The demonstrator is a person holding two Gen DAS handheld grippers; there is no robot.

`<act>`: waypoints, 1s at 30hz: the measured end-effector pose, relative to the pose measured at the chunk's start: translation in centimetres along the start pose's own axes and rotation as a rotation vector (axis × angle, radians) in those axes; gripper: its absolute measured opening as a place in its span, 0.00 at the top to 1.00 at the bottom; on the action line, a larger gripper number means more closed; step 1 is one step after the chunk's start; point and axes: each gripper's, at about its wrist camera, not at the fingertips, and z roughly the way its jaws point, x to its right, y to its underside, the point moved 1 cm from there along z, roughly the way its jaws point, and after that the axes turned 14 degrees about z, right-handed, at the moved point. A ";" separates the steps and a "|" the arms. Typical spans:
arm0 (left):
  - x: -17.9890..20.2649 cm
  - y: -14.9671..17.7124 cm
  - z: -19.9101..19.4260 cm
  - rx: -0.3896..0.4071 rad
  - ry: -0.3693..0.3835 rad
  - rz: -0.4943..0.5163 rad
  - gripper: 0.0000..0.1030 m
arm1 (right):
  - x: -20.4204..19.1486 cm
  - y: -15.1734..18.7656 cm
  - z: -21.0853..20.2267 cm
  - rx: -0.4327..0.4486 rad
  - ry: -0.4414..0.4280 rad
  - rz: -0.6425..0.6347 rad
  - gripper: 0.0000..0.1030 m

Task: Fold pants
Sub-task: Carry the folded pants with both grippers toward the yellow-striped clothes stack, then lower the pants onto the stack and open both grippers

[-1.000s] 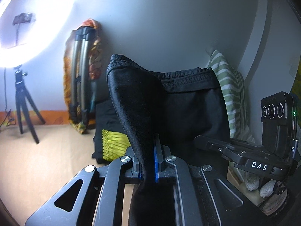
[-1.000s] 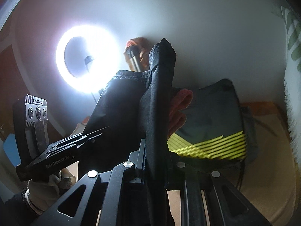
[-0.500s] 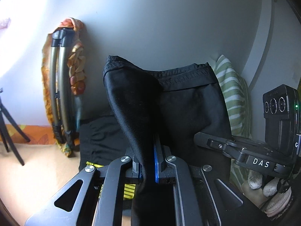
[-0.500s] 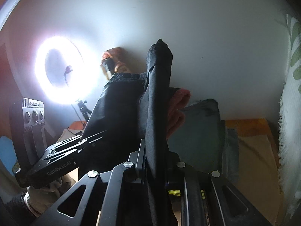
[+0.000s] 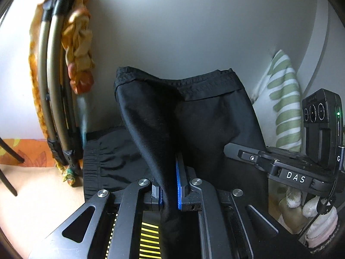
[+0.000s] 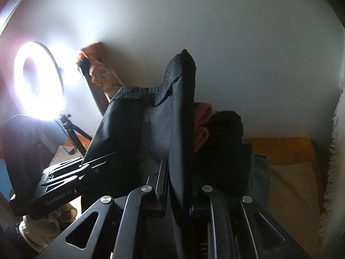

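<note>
The black pants hang in the air, held up by both grippers at the elastic waistband. My left gripper is shut on one waistband corner, the cloth pinched between its blue pads. My right gripper is shut on the other corner of the pants, which stands up in a narrow fold. The right gripper also shows at the right of the left wrist view, and the left gripper at the left of the right wrist view. The pant legs below are hidden.
Another black garment with yellow stripes lies below on a cream surface. A folded tripod wrapped in orange cloth leans on the white wall. A green-striped pillow is at right. A ring light glows at left.
Both grippers have moved and turned with the pants still held. The ring light has left the left wrist view, and the tripod and lying garment appear closer.
</note>
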 end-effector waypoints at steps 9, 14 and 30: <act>0.2 -0.2 1.9 -0.064 -0.032 0.011 0.84 | 1.8 0.1 0.9 0.013 0.082 0.035 0.86; -0.3 -0.1 1.7 -0.086 -0.084 0.015 0.74 | 1.9 0.2 0.5 0.037 0.165 0.019 0.79; -1.2 0.4 -6.5 -0.014 -0.177 0.041 0.73 | 0.0 2.1 -4.5 0.130 0.217 0.051 0.55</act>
